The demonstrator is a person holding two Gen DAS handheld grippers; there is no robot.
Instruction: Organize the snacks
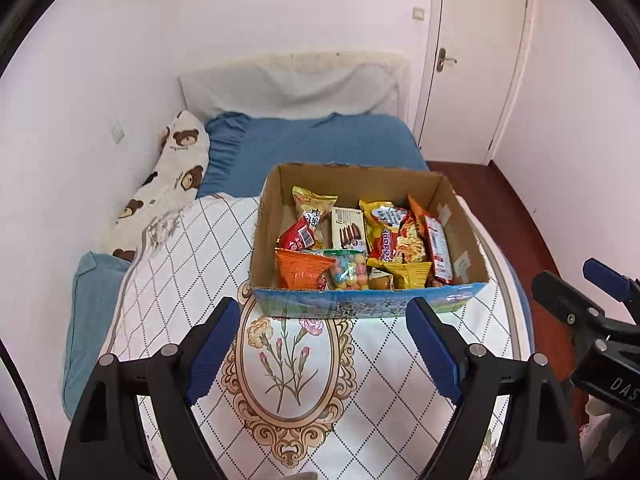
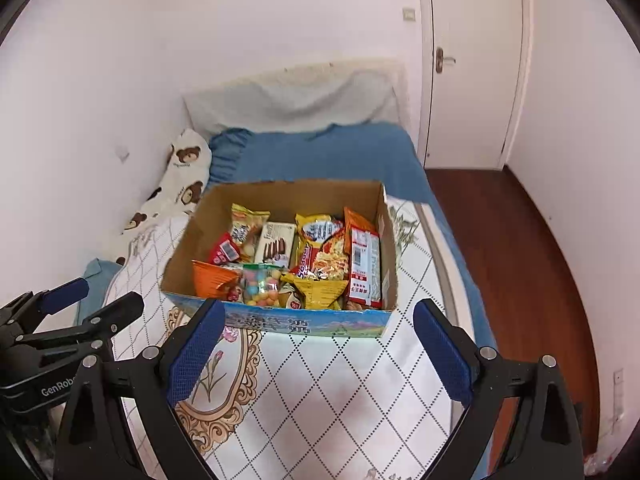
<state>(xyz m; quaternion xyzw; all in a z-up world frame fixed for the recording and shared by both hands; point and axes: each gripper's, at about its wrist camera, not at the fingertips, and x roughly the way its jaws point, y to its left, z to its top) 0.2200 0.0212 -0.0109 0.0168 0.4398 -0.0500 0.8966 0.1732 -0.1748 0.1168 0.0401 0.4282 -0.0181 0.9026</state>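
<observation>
**Stuff you can't really make out here**

The cardboard box (image 1: pixel 362 308) is hiding the bottoms of the snack packets (image 1: pixel 362 240), and they're overlapping so much that most labels are sitting half covered. The small print on the packets is coming out too tiny to read. The right gripper (image 1: pixel 576 292) is getting cut off at the left wrist view's edge, and the left gripper (image 2: pixel 96 304) is running off the other view's edge.
</observation>
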